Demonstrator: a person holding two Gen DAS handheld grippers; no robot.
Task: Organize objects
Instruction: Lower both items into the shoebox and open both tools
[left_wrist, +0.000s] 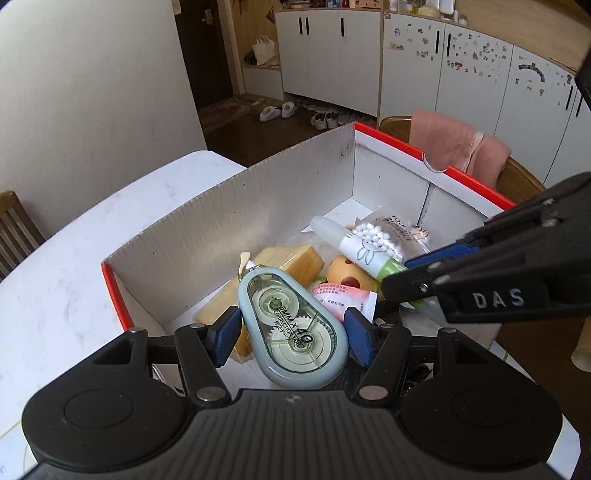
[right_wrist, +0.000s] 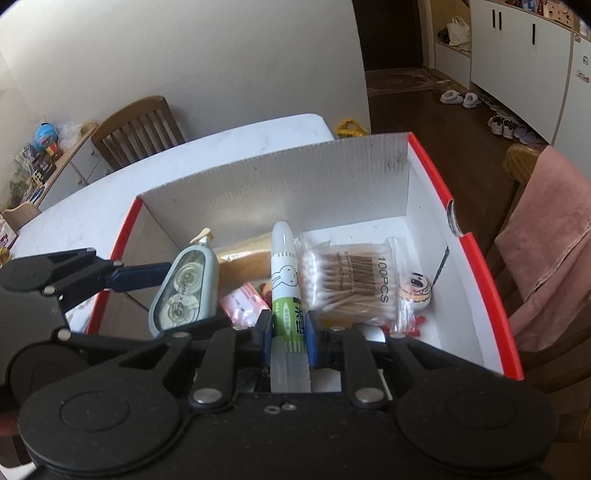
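A: What is the left gripper (left_wrist: 291, 334) doing?

B: Its blue pads (left_wrist: 227, 334) sit about half spread, pinching the pale blue-grey teardrop-shaped plastic correction tape dispenser (left_wrist: 291, 325) by its sides. The clear window shows two white spools and printed lettering.

A: And the right gripper (right_wrist: 288, 334)?

B: Pressed narrow around the white and green cylindrical glue stick (right_wrist: 286, 284), clamped on the green label band, white cap pointing away.

A: Where are both things?

B: Both are held above the open white corrugated cardboard box with a red rim (left_wrist: 258, 206), which stands on the white marble-look table (left_wrist: 74, 240). Below them in the box lie a clear bag of cotton swabs (right_wrist: 351, 284), a pink packet (right_wrist: 243, 304) and a yellow-tan block (left_wrist: 291, 264).

A: The pose?

B: Both grippers tilt steeply down into the box, side by side, the right one's fingers reaching in from the right of the left view.
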